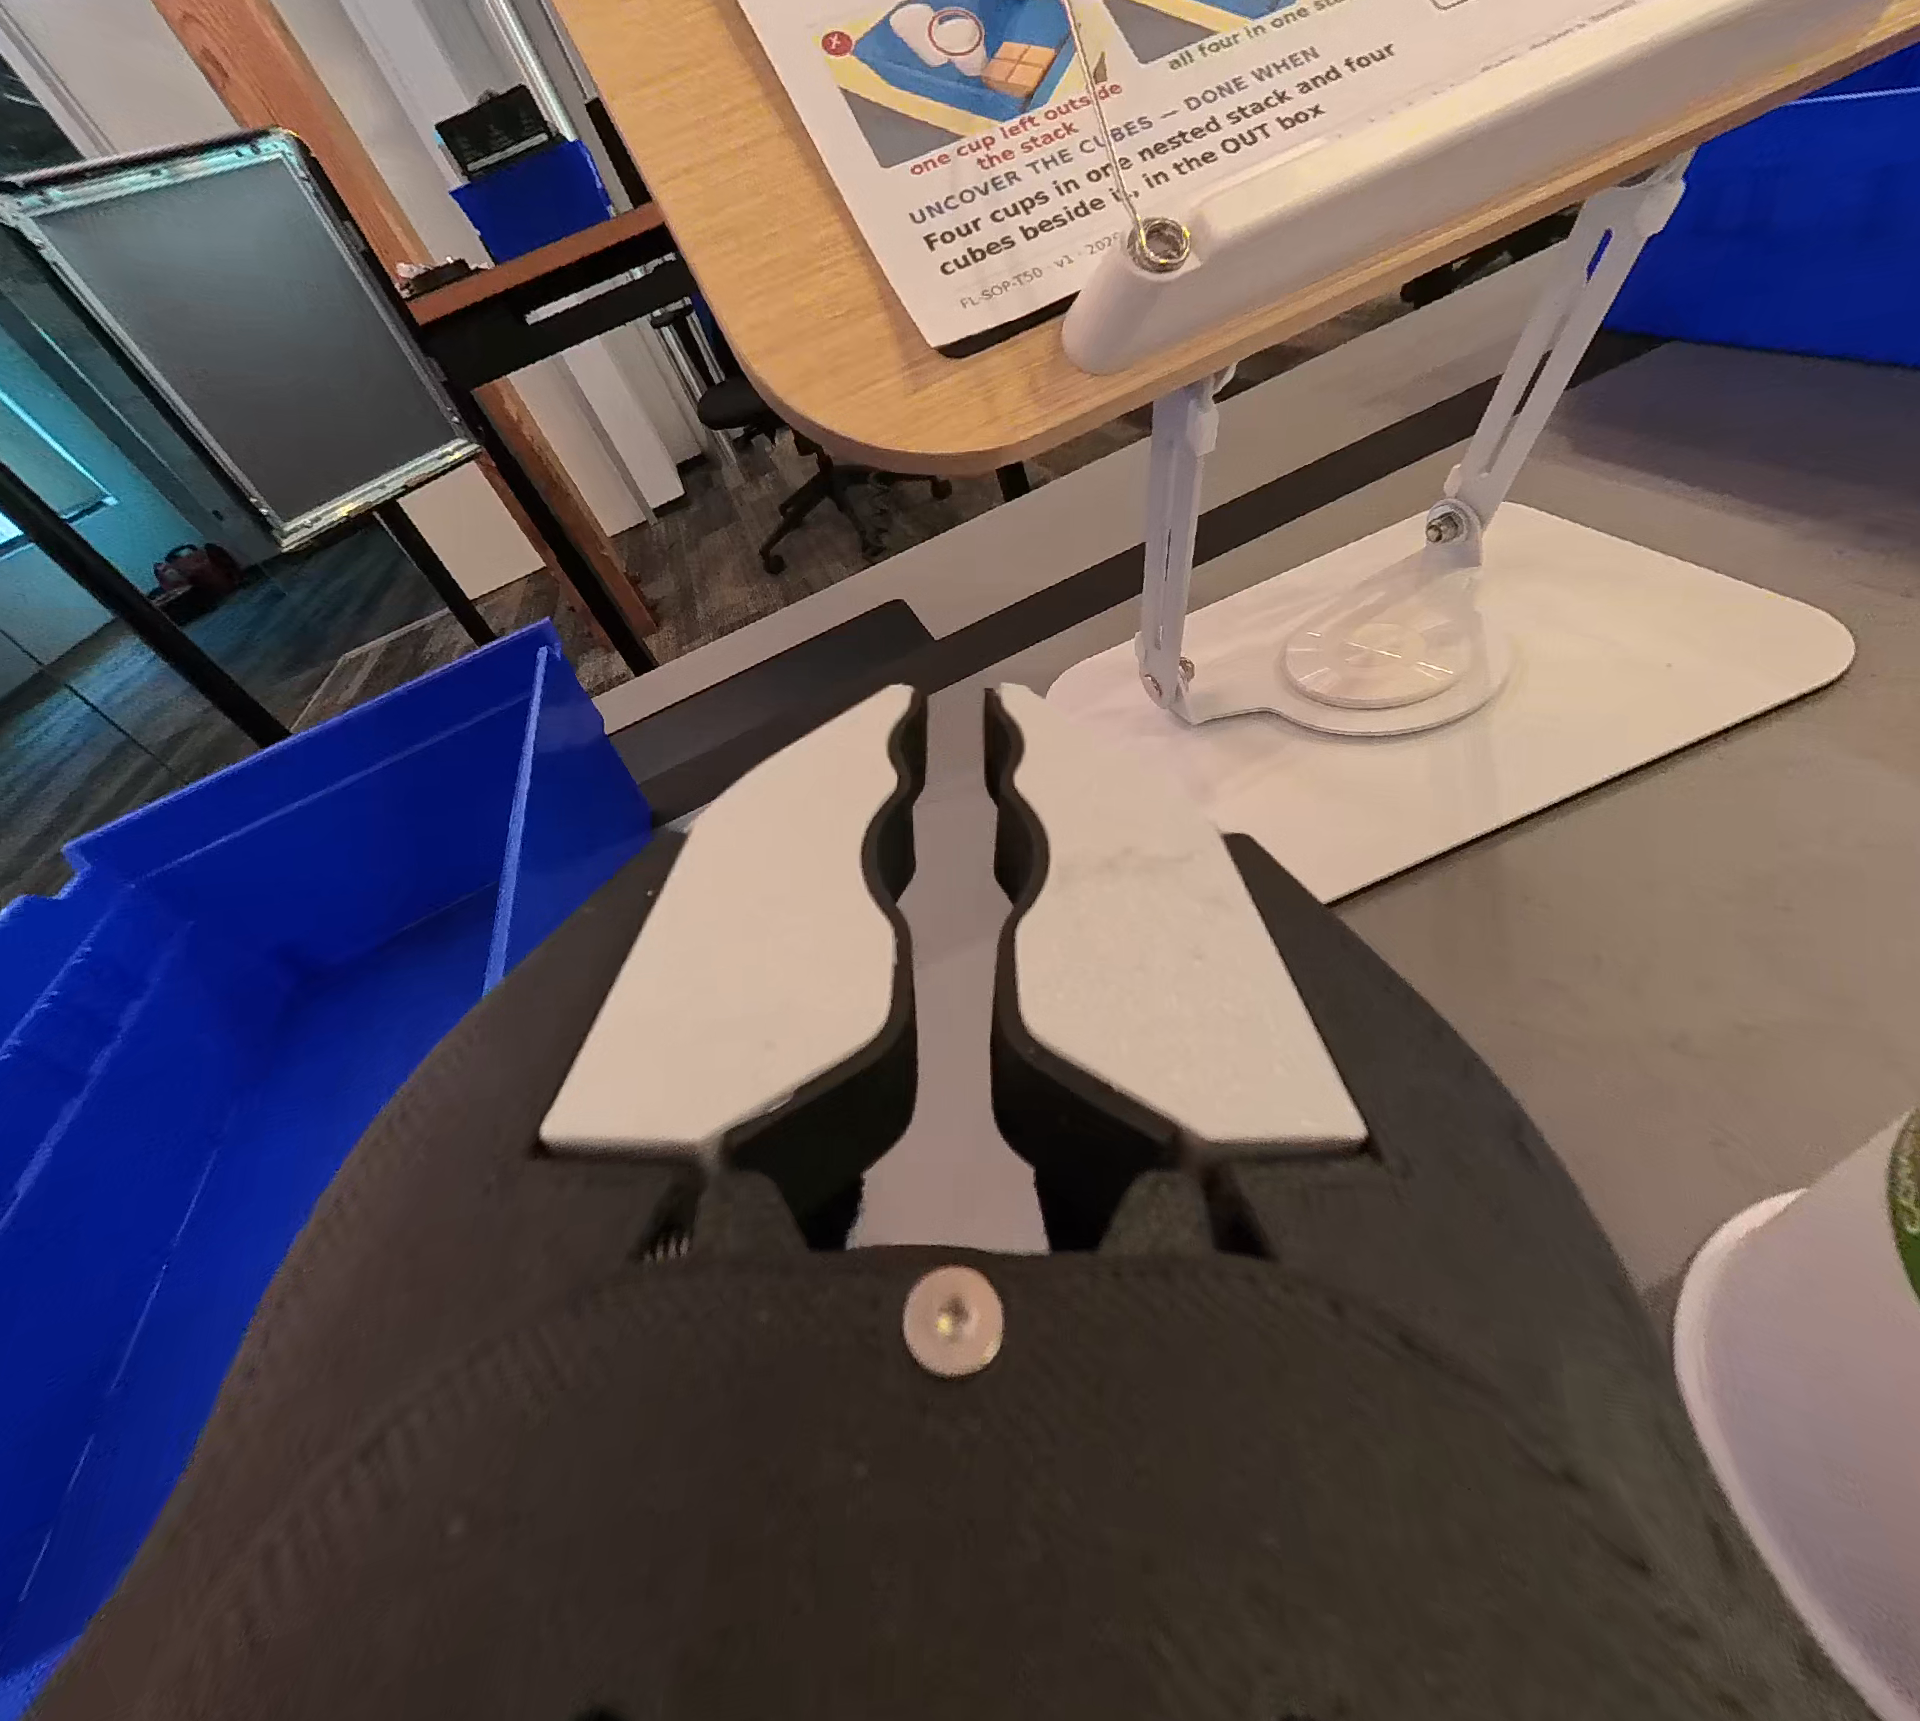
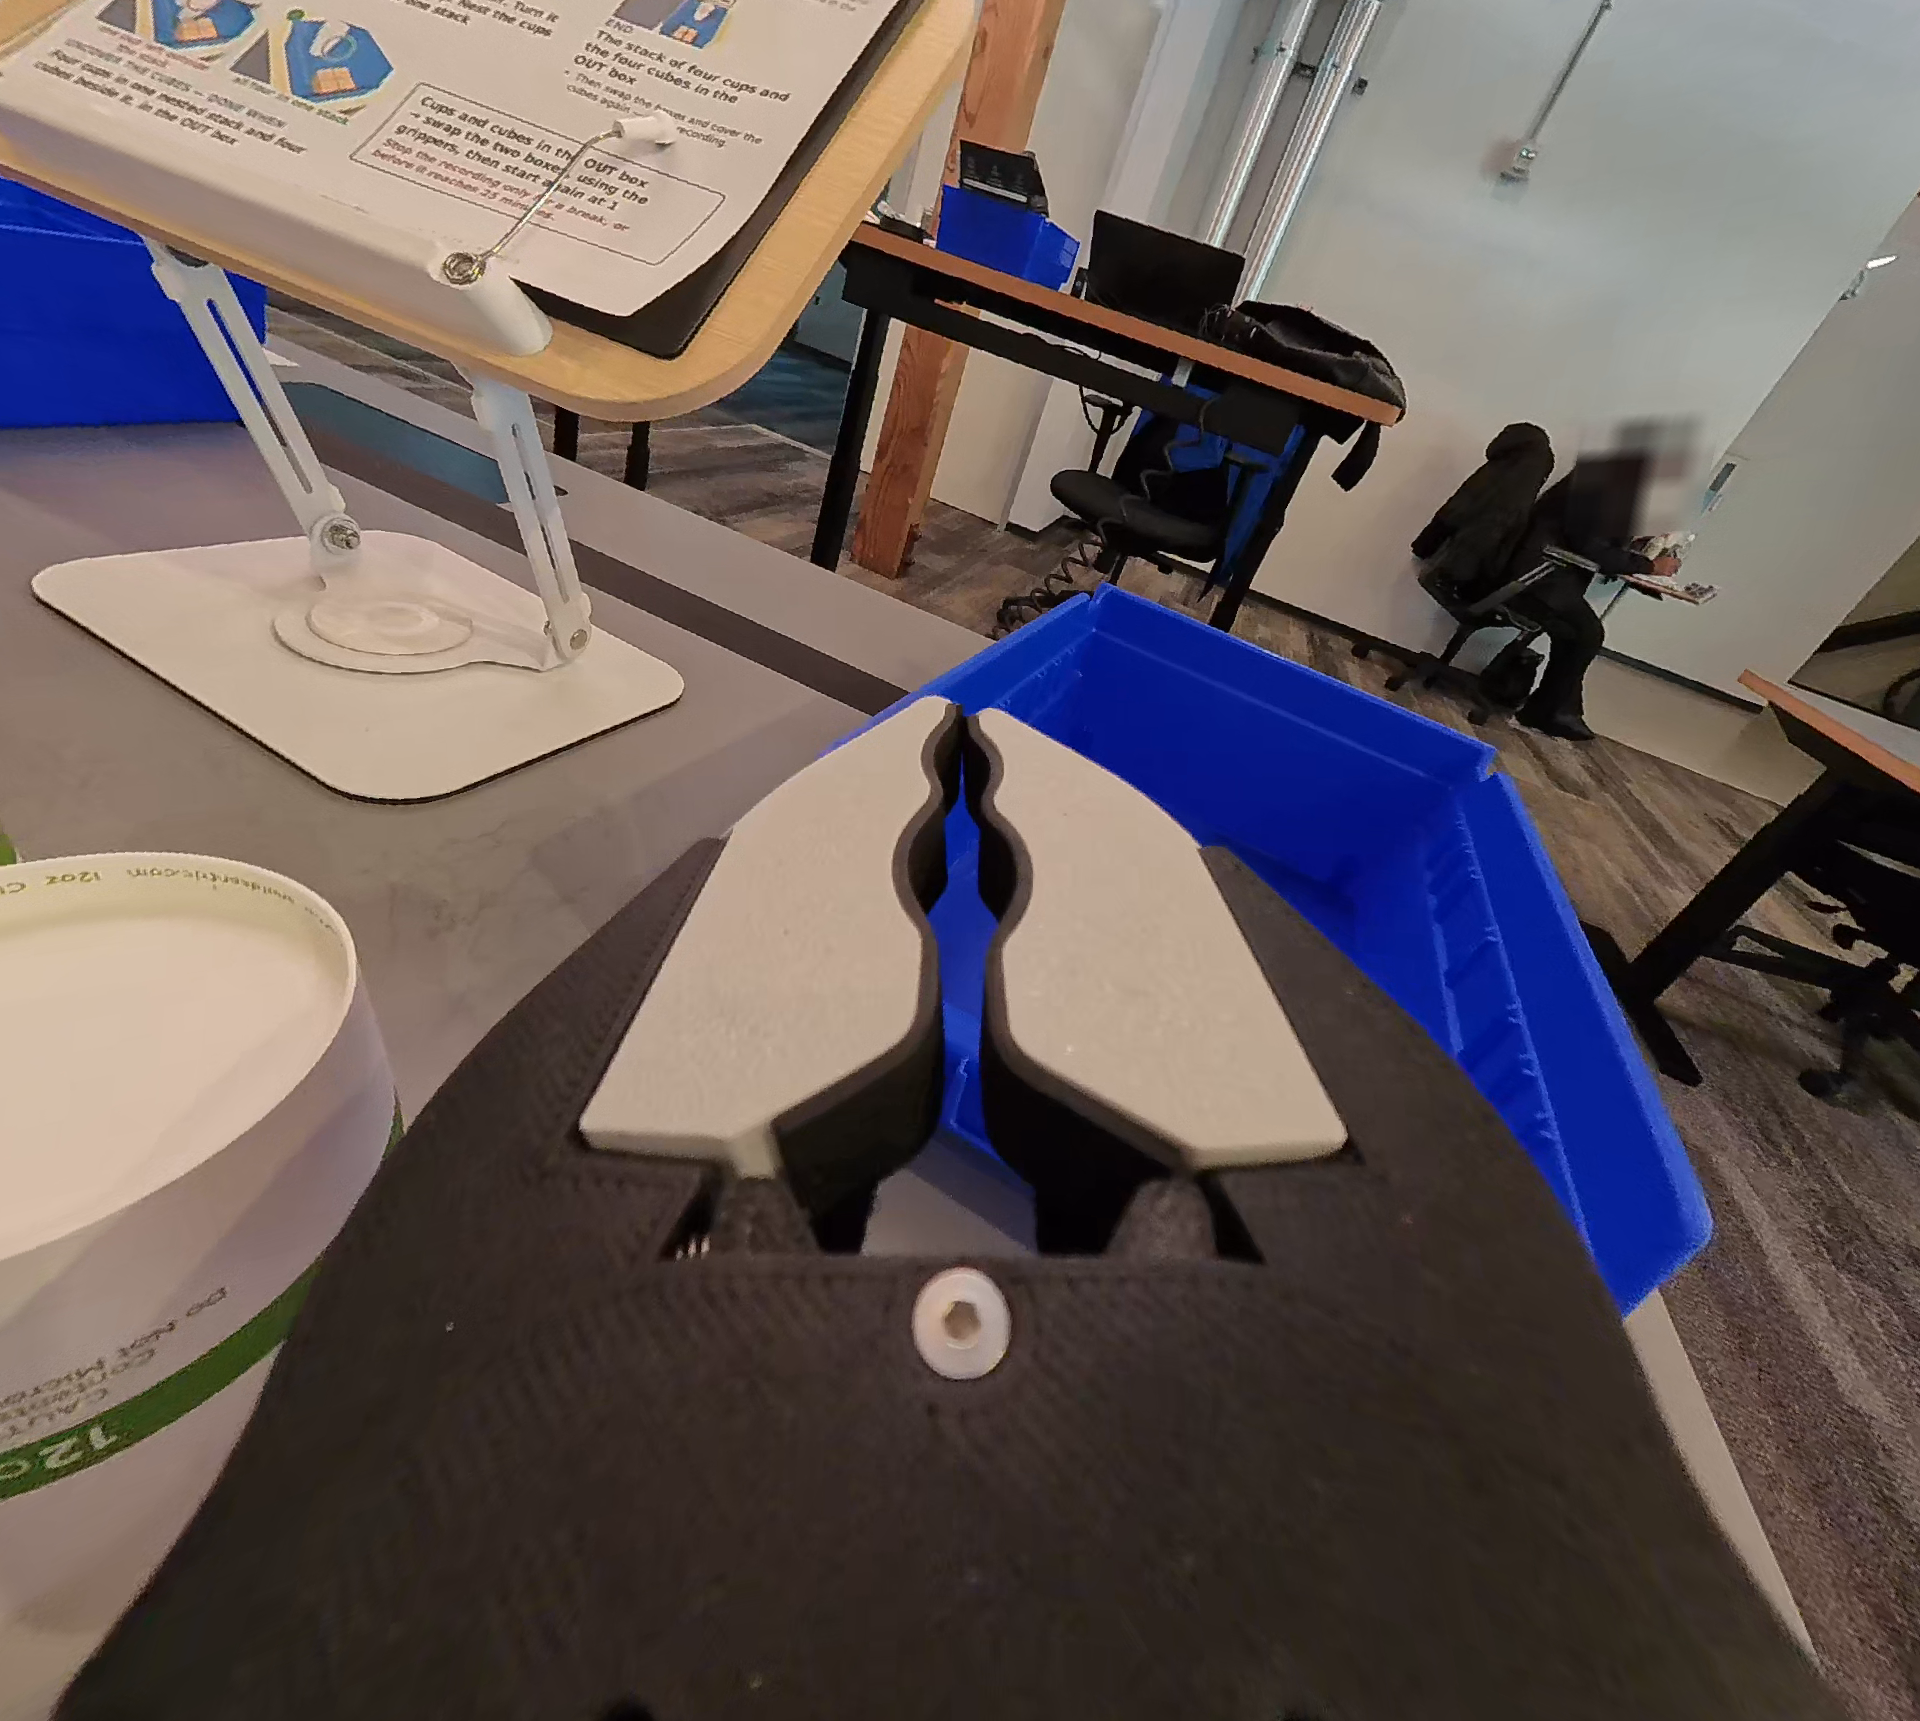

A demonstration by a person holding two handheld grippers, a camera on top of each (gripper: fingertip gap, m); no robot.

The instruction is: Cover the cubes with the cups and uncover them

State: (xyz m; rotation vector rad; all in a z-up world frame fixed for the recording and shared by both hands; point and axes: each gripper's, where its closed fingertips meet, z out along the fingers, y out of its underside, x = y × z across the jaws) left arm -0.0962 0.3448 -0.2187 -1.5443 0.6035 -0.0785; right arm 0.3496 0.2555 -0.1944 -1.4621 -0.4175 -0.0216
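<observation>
A white paper cup [image 2: 156,1100] with a green band stands upside down on the grey table, low on the left of the right wrist view and beside my right gripper. A white cup [image 1: 1808,1463] shows at the lower right edge of the left wrist view, cut off by the frame. No cubes are in view. My left gripper [image 1: 956,705] is shut and empty, with only a thin slit between its fingers, and points at the stand's base. My right gripper [image 2: 961,721] is shut and empty, with its tips over the near wall of a blue bin [image 2: 1299,840].
A white stand [image 1: 1455,632] holds a wooden board with an instruction sheet at the table's back; it also shows in the right wrist view [image 2: 364,632]. A second blue bin [image 1: 260,996] is left of my left gripper. A person [image 2: 1538,570] sits far off.
</observation>
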